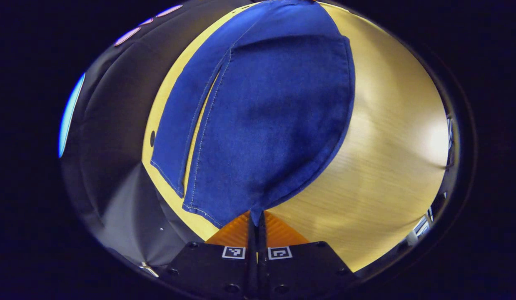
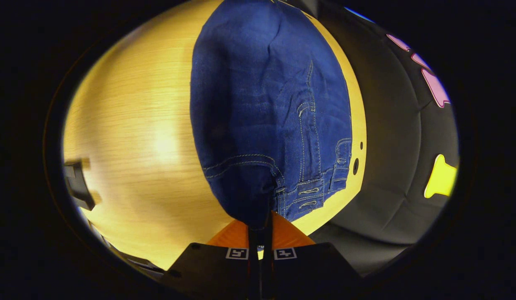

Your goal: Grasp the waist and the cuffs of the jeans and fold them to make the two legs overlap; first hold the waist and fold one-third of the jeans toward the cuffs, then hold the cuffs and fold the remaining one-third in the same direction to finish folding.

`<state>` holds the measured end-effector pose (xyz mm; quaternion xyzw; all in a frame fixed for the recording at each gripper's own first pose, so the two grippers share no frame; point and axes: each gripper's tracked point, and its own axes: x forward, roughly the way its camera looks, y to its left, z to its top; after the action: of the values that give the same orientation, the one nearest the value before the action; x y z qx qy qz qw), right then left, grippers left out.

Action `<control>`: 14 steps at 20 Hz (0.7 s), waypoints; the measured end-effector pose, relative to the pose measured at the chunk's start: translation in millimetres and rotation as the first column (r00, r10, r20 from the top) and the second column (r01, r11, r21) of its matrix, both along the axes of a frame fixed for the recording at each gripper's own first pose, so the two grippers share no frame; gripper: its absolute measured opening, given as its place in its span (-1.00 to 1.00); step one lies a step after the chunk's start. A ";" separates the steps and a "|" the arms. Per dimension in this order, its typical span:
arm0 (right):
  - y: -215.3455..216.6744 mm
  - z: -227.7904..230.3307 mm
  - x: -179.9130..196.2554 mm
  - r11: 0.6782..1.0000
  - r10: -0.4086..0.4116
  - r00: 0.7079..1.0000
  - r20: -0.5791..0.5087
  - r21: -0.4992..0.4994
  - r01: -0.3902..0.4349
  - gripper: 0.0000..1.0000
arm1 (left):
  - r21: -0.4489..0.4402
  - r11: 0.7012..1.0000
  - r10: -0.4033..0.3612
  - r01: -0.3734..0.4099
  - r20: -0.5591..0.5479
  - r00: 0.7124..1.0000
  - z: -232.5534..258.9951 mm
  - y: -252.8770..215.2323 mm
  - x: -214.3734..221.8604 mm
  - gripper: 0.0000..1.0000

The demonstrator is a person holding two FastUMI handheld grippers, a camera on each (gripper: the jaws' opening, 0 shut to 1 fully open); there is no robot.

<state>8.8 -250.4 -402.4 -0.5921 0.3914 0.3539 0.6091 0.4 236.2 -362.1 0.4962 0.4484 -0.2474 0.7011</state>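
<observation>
Jeans [image 1: 266, 121]: blue denim with pale stitching, lying across the table, legs overlapped.
Left gripper [image 1: 256, 221]: fingers pressed together, pinching a cuff edge.
Right gripper [image 2: 260, 227]: fingers pinching the seamed waist.
Table [image 1: 378, 166]: smooth, glossy light wood grain.

The left gripper [image 1: 256, 216] has both fingers pinched together on blue denim jeans [image 1: 270, 125]; the right gripper [image 2: 262, 218] likewise.

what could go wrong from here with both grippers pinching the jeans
1. The left gripper pinches only a thin edge near the cuffs; the denim could slip out.
2. The legs aren't aligned: the far leg sticks out, so the fold may set crooked.
3. The right gripper holds bunched waist fabric, risking wrinkles.
</observation>
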 end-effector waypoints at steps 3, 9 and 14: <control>1.4 9.0 4.6 1.000 0.030 1.000 -0.008 -0.003 -0.030 -0.87 | -0.102 0.993 0.054 -0.065 -0.113 0.992 3.2 -13.7 -31.7 -0.89; 5.3 96.8 65.6 0.991 -0.097 0.987 0.130 0.100 0.085 -0.87 | -0.263 0.939 0.171 -0.222 -0.201 0.965 65.1 -15.0 7.3 -0.89; 11.4 165.2 162.8 0.925 -0.315 0.924 0.215 0.290 0.248 -0.87 | -0.421 0.840 0.298 -0.341 -0.166 0.940 133.6 -27.8 61.1 -0.89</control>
<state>171.6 -239.0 -237.3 -0.4861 0.3412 0.2296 0.7711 61.5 208.4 -228.4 0.2292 0.4891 -0.2457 0.8049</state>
